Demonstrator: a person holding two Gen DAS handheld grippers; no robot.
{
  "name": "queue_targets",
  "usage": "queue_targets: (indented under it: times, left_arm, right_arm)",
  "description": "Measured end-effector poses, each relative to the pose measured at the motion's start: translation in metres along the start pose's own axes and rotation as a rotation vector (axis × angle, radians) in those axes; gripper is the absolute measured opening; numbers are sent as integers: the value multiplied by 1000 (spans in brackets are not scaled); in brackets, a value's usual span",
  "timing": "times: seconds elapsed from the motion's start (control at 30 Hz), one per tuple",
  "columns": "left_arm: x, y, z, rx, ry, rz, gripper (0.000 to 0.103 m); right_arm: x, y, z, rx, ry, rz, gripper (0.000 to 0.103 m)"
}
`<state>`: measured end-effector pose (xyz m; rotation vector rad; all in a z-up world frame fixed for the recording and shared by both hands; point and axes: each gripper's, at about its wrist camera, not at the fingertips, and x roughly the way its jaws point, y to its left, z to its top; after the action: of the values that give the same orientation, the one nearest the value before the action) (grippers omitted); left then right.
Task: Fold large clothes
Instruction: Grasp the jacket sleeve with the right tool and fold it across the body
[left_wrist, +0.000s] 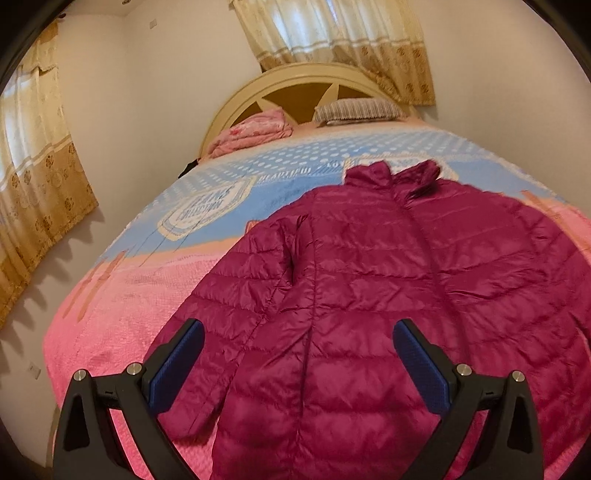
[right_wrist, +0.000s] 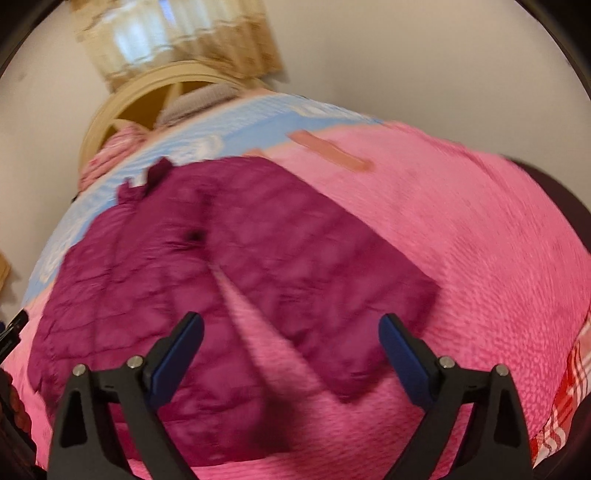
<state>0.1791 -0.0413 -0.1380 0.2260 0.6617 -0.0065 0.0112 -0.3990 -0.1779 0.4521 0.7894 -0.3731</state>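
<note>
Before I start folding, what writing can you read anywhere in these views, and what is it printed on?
"BEAUTIFUL": on the blue band of the bedspread, just left of the jacket collar; the words after it are too blurred to read.
"COLLECTION": lower line of the badge print on the bedspread; the line above it is unclear.
Jacket: no readable label or brand.
Right wrist view: too blurred; nothing readable.

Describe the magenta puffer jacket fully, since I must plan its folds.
The jacket is a magenta quilted puffer of shiny, thin-looking fabric with stitched horizontal channels. It lies spread flat on the bed cover, stand-up collar toward the headboard, hem nearest the cameras. One sleeve lies along the body; the other, in the blurred right wrist view, angles outward with pink cover showing between. Nothing but the cover touches it; both grippers hang open above it.
</note>
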Motion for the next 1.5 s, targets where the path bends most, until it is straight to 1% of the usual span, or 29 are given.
queue_targets:
  times: [0.1,0.17,0.27,0.3,0.33,0.37,0.4,0.43,0.47,0.5,0.53,0.57,0.63,0.87,1.0,1.07,1.23,1.33,1.43,1.5]
  left_arm:
    - [23,0,1,-7,29,16,102]
    - [37,2,2,-18,44,25,102]
    - [52,5,2,-45,71,24,102]
    - [57,6,2,-52,79,24,102]
    - [63,7,1,-57,90,25,102]
    - [66,7,1,-55,98,26,102]
    - [69,7,1,-53,106,30,102]
    - [72,7,1,-50,112,33,102]
    - [73,8,2,-48,116,36,102]
    - [74,10,3,-48,119,38,102]
    - [75,14,5,-50,118,42,102]
    - [76,17,8,-52,116,47,102]
    - [78,25,14,-61,114,65,102]
    - [84,49,33,-83,106,100,102]
    - [97,58,37,-102,134,104,102]
    - [107,60,39,-117,152,99,102]
    - [128,69,42,-130,173,145,102]
    - [136,81,46,-157,173,167,102]
    - [142,93,52,-188,159,212,102]
    - [146,98,55,-210,162,214,102]
  right_arm:
    - [14,-19,-2,44,41,-21,92]
    - [24,-27,-4,61,66,-29,90]
    - [34,-36,-8,74,93,-32,81]
    - [38,-38,-9,77,99,-32,77]
    - [42,-41,-11,81,108,-27,70]
    - [44,-43,-11,82,111,-20,66]
    - [47,-45,-10,82,109,-6,57]
    - [51,-44,-8,78,105,3,52]
    - [50,-45,-7,74,96,6,49]
    - [50,-47,-6,74,86,11,41]
    - [48,-49,-3,72,71,17,29]
    - [46,-49,0,62,56,26,23]
    - [43,-48,8,48,31,27,21]
    - [38,-27,46,-39,-66,7,19]
    - [40,-7,65,-112,-106,7,19]
    - [43,8,74,-152,-125,19,19]
    - [47,52,94,-270,-156,43,18]
    - [48,81,102,-349,-171,63,18]
    - [50,113,108,-433,-187,78,18]
    - [50,131,108,-484,-195,87,18]
